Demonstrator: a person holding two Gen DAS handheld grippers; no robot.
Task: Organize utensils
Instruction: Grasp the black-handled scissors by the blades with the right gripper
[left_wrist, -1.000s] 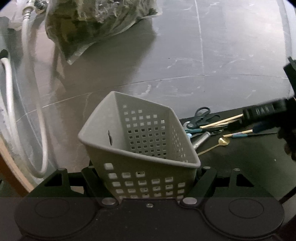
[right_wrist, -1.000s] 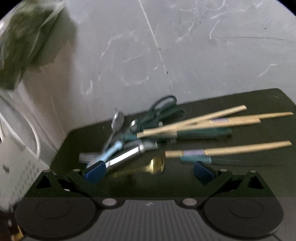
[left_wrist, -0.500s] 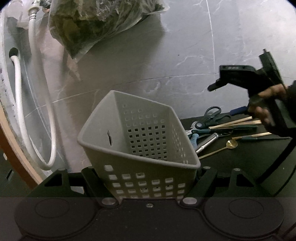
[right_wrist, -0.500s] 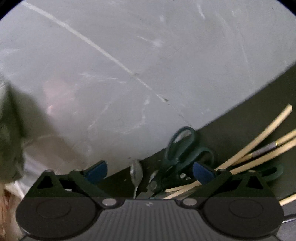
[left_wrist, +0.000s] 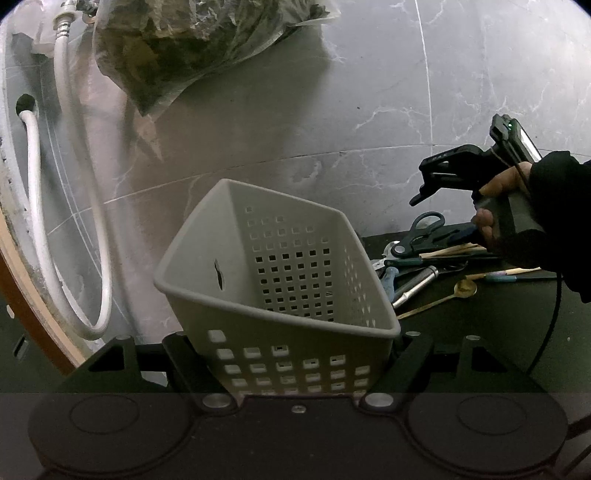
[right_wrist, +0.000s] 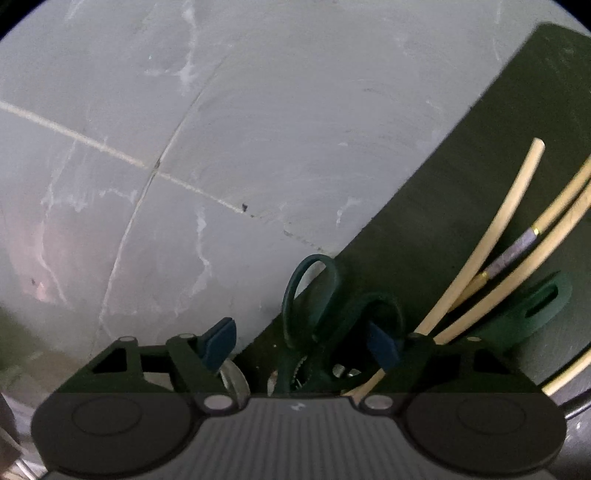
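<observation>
left tongs (left_wrist: 295, 354): clamped on grey basket (left_wrist: 280, 288) | right tongs (left_wrist: 436, 184): above scissors (left_wrist: 421, 232) | gold spoon (left_wrist: 443, 295): on dark mat (left_wrist: 480, 325)

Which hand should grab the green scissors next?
The right. Its tongs are closing around the scissors on the dark mat, not pressing yet. The left tongs are busy holding the basket.

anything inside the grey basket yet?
Nothing visible inside the grey basket: bare perforated walls and floor in the left wrist view. Its near wall hides the closest strip of floor. The scissors and chopsticks lie outside, on the mat.
</observation>
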